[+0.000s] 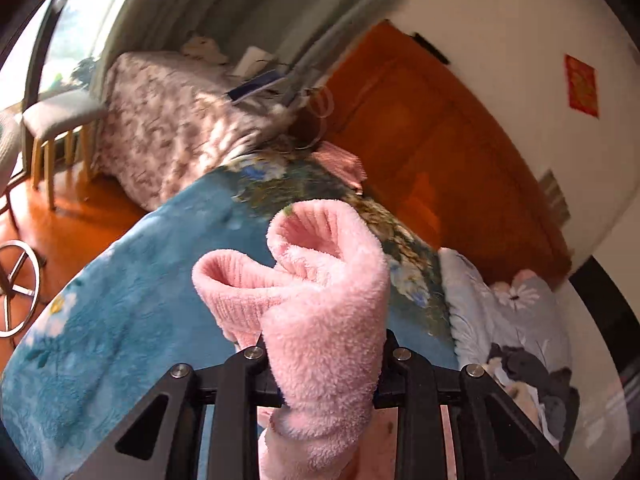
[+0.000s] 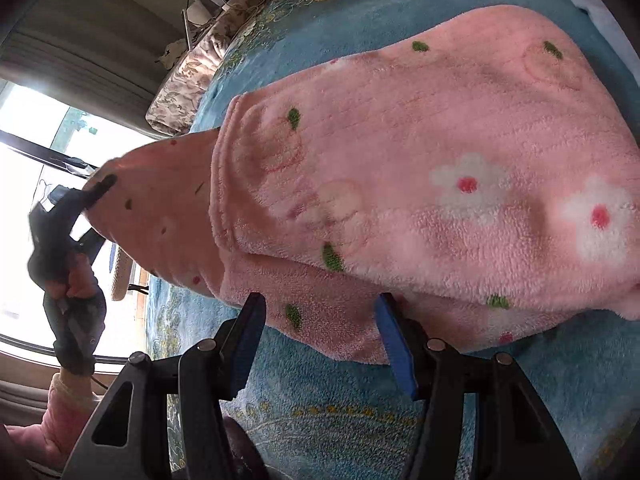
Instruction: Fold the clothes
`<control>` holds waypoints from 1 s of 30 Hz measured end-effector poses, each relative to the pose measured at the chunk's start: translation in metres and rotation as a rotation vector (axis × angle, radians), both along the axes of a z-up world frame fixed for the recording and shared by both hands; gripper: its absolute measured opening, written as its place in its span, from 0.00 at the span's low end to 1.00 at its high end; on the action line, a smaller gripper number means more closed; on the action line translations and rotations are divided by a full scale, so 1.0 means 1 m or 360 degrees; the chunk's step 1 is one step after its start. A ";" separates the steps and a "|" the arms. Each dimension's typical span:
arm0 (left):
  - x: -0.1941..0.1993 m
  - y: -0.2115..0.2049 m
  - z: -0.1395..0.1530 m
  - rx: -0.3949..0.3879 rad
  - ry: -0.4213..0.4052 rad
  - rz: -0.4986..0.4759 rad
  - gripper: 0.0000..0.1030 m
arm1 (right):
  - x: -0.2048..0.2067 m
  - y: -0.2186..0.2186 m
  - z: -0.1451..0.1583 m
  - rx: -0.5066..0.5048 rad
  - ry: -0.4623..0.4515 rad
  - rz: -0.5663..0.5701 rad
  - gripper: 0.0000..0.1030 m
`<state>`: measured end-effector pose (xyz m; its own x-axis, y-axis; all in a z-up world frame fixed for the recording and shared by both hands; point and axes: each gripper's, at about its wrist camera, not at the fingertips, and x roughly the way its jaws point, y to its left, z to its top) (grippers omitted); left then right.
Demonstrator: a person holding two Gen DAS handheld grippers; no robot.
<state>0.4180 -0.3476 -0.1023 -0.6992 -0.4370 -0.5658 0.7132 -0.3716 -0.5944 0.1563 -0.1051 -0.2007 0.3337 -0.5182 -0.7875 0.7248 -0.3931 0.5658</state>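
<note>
A pink fleece garment (image 2: 420,184) with white flowers and green dots lies on a blue blanket (image 2: 332,404) on a bed. My left gripper (image 1: 324,356) is shut on a bunched ribbed end of the pink garment (image 1: 320,280) and holds it up above the blanket (image 1: 120,300). In the right wrist view the left gripper (image 2: 96,188) shows at the far left, lifting one end of the garment. My right gripper (image 2: 320,312) is open, its jaws set around the garment's near edge; the blue-padded fingers (image 2: 394,344) touch the fleece.
A second bed with a grey-brown floral cover (image 1: 172,120) carries cables and a laptop. A grey chair (image 1: 60,116) stands by the window. An orange wooden headboard (image 1: 440,148) lines the white wall. A grey floral quilt (image 1: 512,320) lies at right.
</note>
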 end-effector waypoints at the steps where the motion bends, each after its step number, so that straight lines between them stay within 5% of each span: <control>1: -0.021 0.008 0.008 -0.0038 0.0000 -0.0092 0.28 | -0.002 0.002 0.001 -0.0004 0.0005 -0.0014 0.57; 7: -0.146 0.055 0.054 -0.0252 -0.0008 -0.0641 0.28 | -0.027 0.032 0.024 -0.0078 0.0075 -0.0197 0.57; 11: -0.203 0.094 0.017 -0.0121 -0.0132 -0.0865 0.28 | -0.059 0.065 0.044 -0.0132 0.0155 -0.0417 0.57; 15: -0.244 0.130 -0.027 -0.0061 -0.0410 -0.1000 0.28 | -0.097 0.099 0.055 -0.0150 0.0173 -0.0685 0.57; 20: -0.264 0.162 -0.053 -0.0129 -0.0628 -0.1065 0.35 | -0.119 0.111 0.052 -0.0108 0.0117 -0.0828 0.57; 22: -0.266 0.170 -0.050 -0.0168 -0.0650 -0.1103 0.50 | -0.120 0.112 0.050 -0.0086 0.0105 -0.0830 0.57; 24: -0.264 0.173 -0.044 -0.0168 -0.0624 -0.1142 0.65 | -0.119 0.108 0.046 -0.0075 0.0088 -0.0810 0.57; 30: -0.236 0.147 -0.026 -0.0001 -0.0422 -0.1135 0.65 | -0.118 0.099 0.050 -0.0096 0.0119 -0.0789 0.57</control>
